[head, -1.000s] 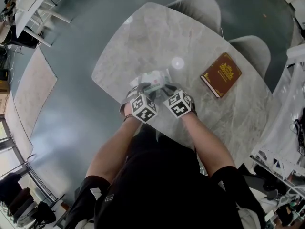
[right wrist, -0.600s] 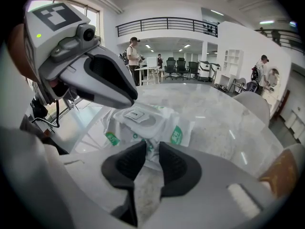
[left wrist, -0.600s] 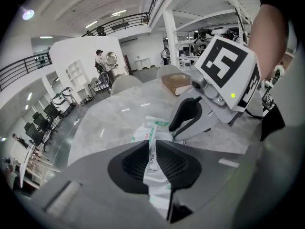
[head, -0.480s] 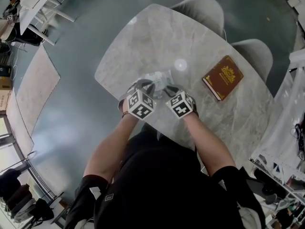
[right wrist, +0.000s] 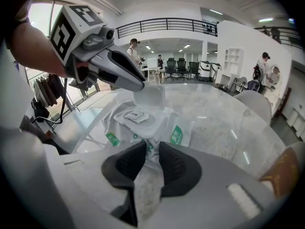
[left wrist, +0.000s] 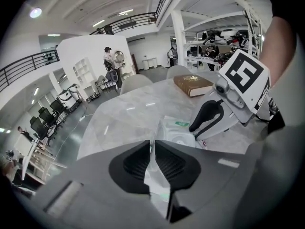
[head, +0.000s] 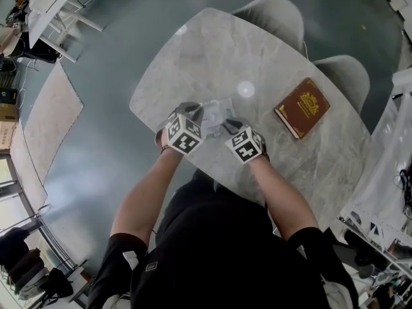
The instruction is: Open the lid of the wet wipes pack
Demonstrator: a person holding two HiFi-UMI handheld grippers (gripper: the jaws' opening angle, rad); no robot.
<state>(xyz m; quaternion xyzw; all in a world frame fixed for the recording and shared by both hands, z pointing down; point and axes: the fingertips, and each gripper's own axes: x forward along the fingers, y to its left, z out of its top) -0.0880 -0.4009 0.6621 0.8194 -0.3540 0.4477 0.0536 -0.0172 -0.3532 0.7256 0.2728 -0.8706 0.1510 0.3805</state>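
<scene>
The wet wipes pack lies on the marble table, white with green print. Its white flip lid stands lifted off the opening. My left gripper has that lid's edge between its pads, and its jaws are closing on it; in the left gripper view the thin lid shows between the left gripper pads. My right gripper is shut on the pack's near wrapper end and holds it down. In the head view both grippers meet over the pack.
A brown book lies on the table to the right of the pack. Two grey chairs stand at the table's far side. The table's near edge runs just under my hands.
My left gripper has moved left and up and closed on the lid, which has swung up from the pack. The right gripper has stayed in place.
</scene>
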